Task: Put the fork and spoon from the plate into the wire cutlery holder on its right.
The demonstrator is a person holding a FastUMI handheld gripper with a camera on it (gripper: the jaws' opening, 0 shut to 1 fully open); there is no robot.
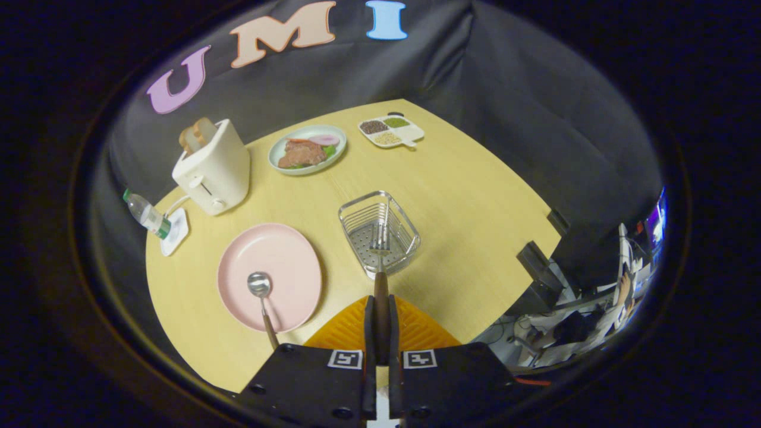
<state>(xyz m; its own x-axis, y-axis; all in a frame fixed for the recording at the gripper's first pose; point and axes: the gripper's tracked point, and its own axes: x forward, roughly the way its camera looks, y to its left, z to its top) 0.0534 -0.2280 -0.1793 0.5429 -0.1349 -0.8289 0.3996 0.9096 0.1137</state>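
The gripper (381, 315) has both fingers clamped on the dark handle of a fork (380, 261), whose tines hang over the near end of the wire cutlery holder (399, 221) on a pale wooden table (469, 196). Left of the holder, a spoon (261, 297) lies on a pink plate (279, 255), its handle overhanging the near rim. A toaster (215, 169) stands beyond.

Fingers (369, 333) clamped tight, w/ load
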